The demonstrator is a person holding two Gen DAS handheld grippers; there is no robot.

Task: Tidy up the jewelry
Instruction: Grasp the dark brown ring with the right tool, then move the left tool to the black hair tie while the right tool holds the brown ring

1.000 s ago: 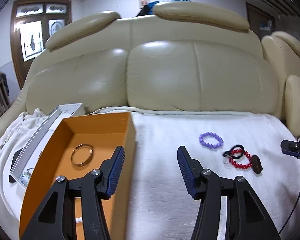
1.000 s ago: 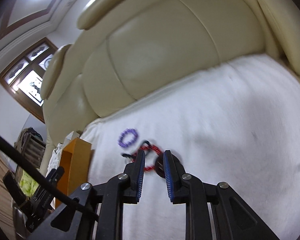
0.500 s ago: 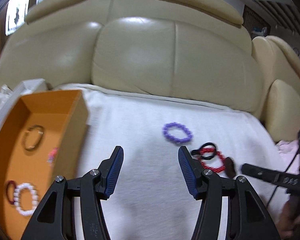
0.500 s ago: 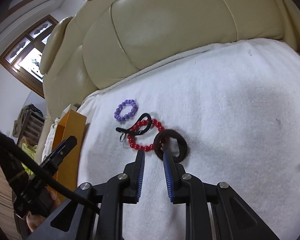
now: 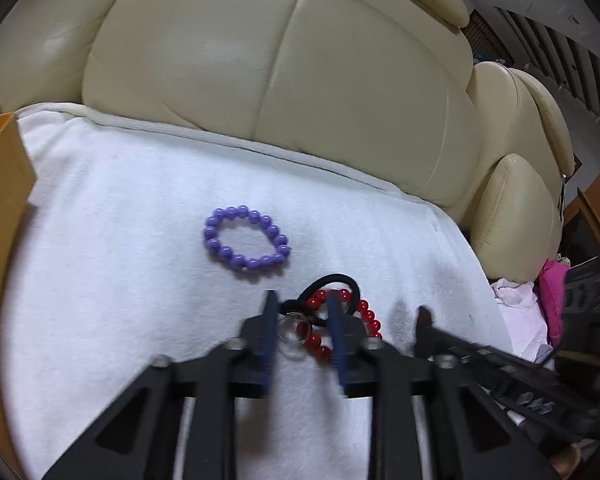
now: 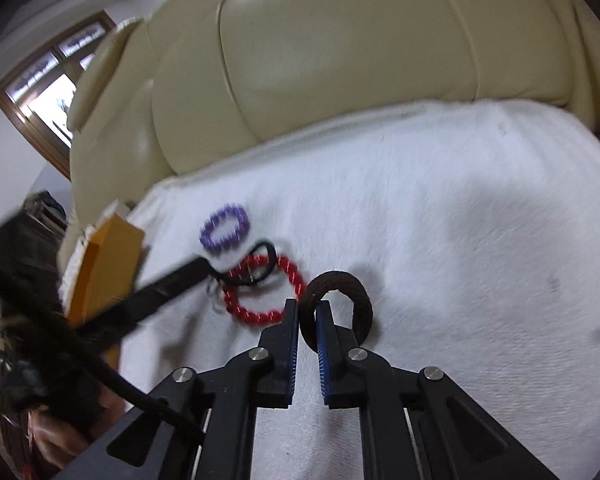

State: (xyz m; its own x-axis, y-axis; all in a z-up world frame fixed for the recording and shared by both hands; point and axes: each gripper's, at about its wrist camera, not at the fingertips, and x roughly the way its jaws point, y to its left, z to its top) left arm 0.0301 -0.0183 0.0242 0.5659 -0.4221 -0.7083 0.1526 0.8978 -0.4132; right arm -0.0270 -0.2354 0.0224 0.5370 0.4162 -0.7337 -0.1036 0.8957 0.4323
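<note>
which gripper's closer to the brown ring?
Right. The right gripper has its jaws astride the brown ring; the left gripper sits over the black cord, beyond the red bracelet.

White towel (image 6: 480, 240) lies open across the right of frame; orange box (image 6: 108, 260) obstructs the left edge.

Soft indoor light, strong fisheye bending, motion blur in both views.

Pale glare patches sit on the cream sofa back (image 5: 236, 60), and a bright window (image 6: 48, 96) blows out at the left of the right wrist view. The white towel (image 5: 120, 240) is evenly lit with faint grey shadows. The left gripper (image 5: 302, 328) is smeared by blur; the purple bead bracelet (image 6: 224, 230) and red bead bracelet (image 6: 266, 292) streak. Black vignette rings every corner.
</note>
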